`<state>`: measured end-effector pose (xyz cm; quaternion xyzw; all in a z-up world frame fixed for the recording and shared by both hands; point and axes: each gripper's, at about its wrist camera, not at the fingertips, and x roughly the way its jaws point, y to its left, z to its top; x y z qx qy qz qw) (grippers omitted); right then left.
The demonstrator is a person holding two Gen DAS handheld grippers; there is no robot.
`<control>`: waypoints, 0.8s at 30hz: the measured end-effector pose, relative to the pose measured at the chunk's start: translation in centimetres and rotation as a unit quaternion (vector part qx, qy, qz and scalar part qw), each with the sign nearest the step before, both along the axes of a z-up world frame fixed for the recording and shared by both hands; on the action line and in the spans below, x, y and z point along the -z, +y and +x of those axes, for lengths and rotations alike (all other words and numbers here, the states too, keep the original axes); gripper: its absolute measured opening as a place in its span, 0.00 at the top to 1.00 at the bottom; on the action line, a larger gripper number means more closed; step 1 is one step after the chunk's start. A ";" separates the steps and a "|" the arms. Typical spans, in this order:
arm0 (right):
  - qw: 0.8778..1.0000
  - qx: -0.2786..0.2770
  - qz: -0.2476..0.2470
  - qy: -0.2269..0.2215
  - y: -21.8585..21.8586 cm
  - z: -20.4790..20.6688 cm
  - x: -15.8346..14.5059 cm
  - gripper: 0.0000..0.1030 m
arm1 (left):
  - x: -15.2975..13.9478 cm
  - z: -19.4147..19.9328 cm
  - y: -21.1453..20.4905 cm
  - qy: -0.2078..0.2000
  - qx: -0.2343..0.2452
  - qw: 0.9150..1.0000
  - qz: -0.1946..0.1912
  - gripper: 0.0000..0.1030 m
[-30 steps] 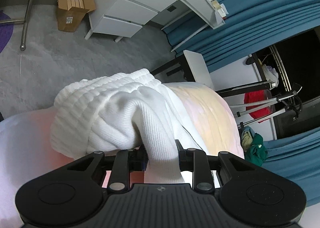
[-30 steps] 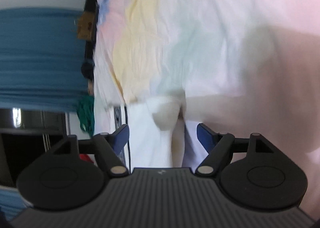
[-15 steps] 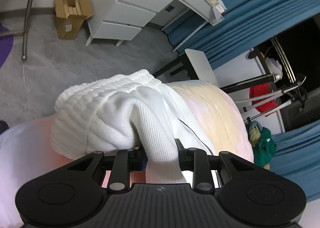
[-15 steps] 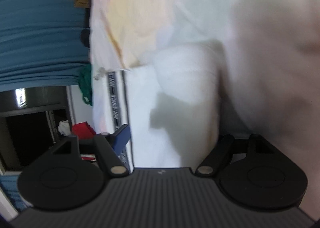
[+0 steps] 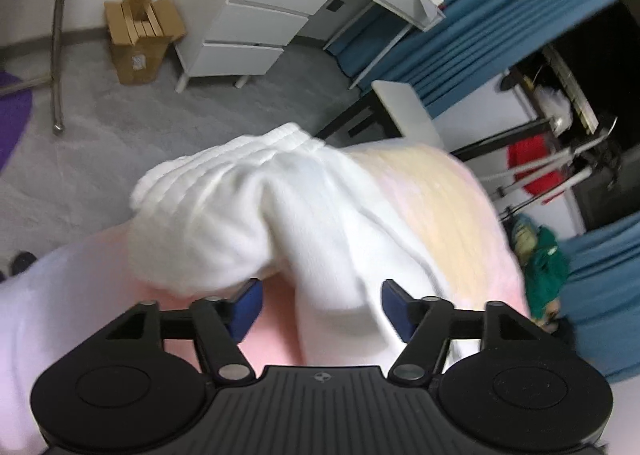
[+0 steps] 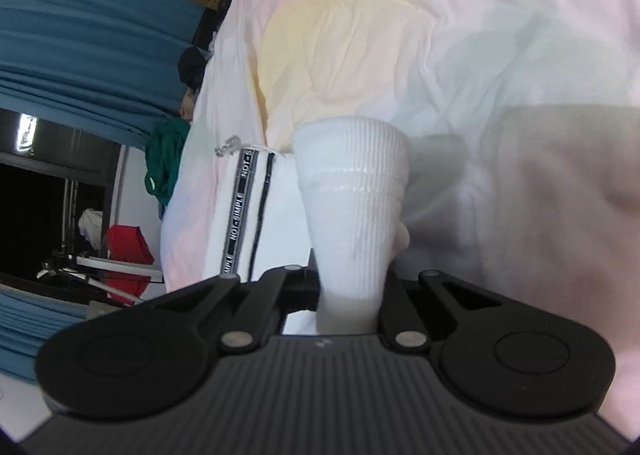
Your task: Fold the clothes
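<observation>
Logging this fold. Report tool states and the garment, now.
Left tool open, white sweater loose between its fingers. Right tool shut on ribbed cuff. Garment bunched on pastel bedsheet. Nothing in the way.

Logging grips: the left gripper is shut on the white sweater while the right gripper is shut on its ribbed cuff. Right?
Not quite. The left gripper is open, the white sweater loose between its fingers, per the left wrist view. The right gripper is shut on the ribbed cuff.

Both views sit just behind their tool, close above the bed point(image 5: 452, 191). The left faces the white drawers point(image 5: 256, 27); the right looks down onto the sheet. Both share, seemingly, the white garment point(image 6: 356, 191).
</observation>
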<state>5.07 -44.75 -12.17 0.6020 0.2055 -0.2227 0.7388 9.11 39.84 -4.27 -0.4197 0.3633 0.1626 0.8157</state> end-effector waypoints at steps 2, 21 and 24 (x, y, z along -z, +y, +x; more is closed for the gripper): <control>1.000 -0.004 -0.013 0.002 0.1 0.2 -0.5 0.92 | -0.3 -1.0 -1.0 0.014 0.013 1.000 0.008 0.27; 0.992 -0.031 -0.124 -0.018 1.6 1.9 -5.2 0.92 | -6.2 -6.7 -13.8 -0.050 0.195 0.960 0.193 0.18; 0.988 -0.031 -0.146 -0.032 2.0 1.8 -6.0 0.92 | -6.5 -3.4 -16.5 -0.049 0.211 0.958 0.186 0.18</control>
